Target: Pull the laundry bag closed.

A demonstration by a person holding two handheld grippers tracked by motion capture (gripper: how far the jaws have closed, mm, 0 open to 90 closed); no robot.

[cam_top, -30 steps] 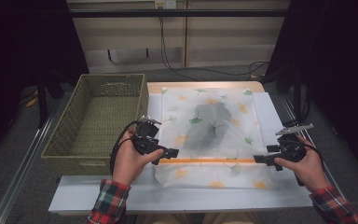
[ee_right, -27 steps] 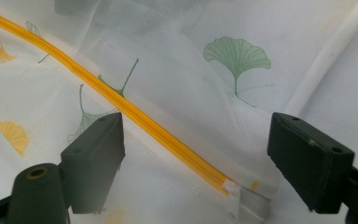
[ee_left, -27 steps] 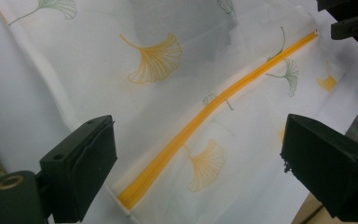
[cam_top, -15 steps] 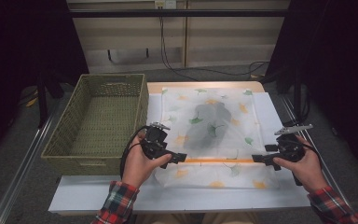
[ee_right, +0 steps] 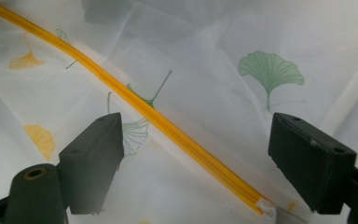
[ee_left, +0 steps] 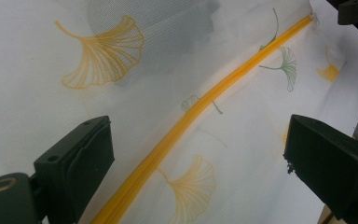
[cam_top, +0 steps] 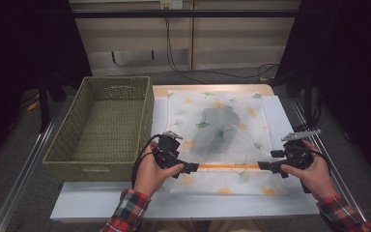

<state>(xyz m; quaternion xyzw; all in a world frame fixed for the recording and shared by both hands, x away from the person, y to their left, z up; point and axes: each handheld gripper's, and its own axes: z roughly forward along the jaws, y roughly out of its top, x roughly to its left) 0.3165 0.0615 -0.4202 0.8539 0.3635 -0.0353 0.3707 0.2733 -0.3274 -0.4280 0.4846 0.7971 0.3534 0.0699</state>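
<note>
Mesh laundry bag (cam_top: pixel 220 135) printed with ginkgo leaves lies flat on the white table (cam_top: pixel 101 203), its orange zipper (cam_top: pixel 227 166) running across the near part from 9 o'clock to 3 o'clock, with a dark garment (cam_top: pixel 215 128) showing through the mesh toward 12 o'clock. Just left of the bag, at 9 o'clock, stands an empty wicker basket (cam_top: pixel 101 130). The left gripper (cam_top: pixel 186 168) sits at the zipper's left end and the right gripper (cam_top: pixel 265 166) at its right end; both pairs of jaws stand wide open, straddling the zipper with nothing clamped. In the right gripper view the white zipper pull (ee_right: pixel 265 207) lies at 5 o'clock, between the jaws but nearer the right one. The likely job is to pinch the bag at 1 end and draw the pull along. Risk 1: the jaws close on loose mesh alone, so the fabric bunches and the slider jams. Risk 2: the right gripper misses the small flat pull, which lies hard against the cloth. Risk 3: with the left end not held firmly, the whole light bag slides across the smooth table toward 3 o'clock instead of the zipper moving.
</note>
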